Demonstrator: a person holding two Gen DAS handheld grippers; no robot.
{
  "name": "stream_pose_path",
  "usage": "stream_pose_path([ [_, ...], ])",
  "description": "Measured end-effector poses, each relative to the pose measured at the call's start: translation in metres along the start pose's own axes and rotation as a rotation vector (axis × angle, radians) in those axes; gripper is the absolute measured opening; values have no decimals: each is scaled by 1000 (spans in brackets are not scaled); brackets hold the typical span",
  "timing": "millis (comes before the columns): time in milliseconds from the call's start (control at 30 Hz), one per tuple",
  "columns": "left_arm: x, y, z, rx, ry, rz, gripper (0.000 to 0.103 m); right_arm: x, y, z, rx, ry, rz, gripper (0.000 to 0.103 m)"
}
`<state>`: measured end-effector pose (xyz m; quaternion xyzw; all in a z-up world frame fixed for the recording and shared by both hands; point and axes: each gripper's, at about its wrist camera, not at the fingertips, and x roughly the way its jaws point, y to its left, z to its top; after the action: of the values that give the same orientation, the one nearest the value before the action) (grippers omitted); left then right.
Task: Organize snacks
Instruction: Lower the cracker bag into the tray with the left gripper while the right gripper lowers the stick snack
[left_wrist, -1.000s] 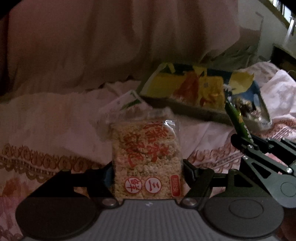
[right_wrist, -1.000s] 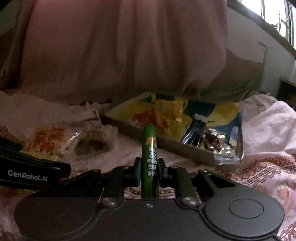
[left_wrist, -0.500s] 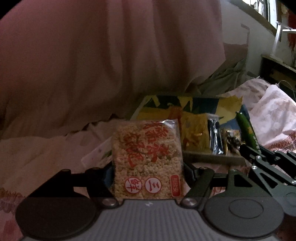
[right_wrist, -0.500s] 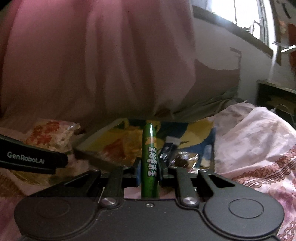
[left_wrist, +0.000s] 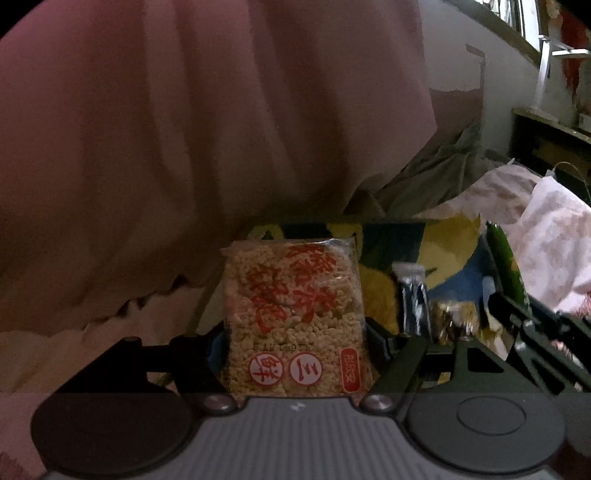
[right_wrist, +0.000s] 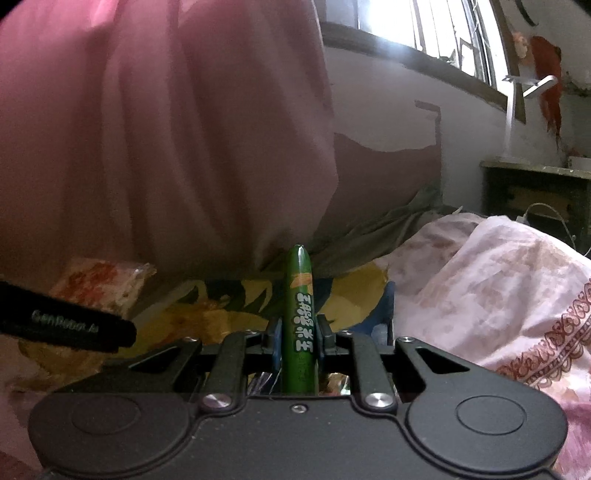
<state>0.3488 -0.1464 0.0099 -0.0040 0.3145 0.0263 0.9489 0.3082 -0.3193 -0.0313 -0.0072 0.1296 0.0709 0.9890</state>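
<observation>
Both views dim, pink-brown cast. Only light source: window upper right in right wrist view, blown out with glare onto the wall below. Pink curtain soft, low contrast. Gripper bodies along bottom edges nearly black, detail lost. Fisheye bending and dark vignette at corners. Tray contents grainy, slightly blurred.

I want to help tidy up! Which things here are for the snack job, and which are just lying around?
For the job: rice cake pack in the left tool; green stick in the right tool; tray; silver packet.

Lying around: pink curtain; floral bedding; lamp.
</observation>
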Motion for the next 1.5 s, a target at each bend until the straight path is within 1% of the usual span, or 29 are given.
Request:
stream_pose_path([
  [167, 21, -17, 15, 33, -8, -13, 75, 16, -8, -5, 13, -18, -19, 19],
  [333, 36, -28, 17, 70, 5, -24, 75, 29, -15, -11, 27, -6, -38, 19],
  [467, 51, -36, 15, 99, 31, -17, 75, 37, -20, -16, 39, 7, -44, 19],
  [633, 66, -39, 14, 87, 72, -12, 75, 44, -20, -21, 43, 27, -50, 19],
  [733, 73, -42, 12, 96, 85, -10, 75, 47, -20, -23, 47, 33, -54, 19],
  [1200, 88, -53, 9, 122, 128, -13, 75, 64, -27, -36, 88, 91, -58, 19],
  [1400, 91, -51, 9, 105, 141, -17, 76, 66, -28, -38, 93, 96, -59, 19],
  [1500, 92, -51, 8, 95, 148, -26, 76, 66, -28, -38, 95, 93, -58, 22],
])
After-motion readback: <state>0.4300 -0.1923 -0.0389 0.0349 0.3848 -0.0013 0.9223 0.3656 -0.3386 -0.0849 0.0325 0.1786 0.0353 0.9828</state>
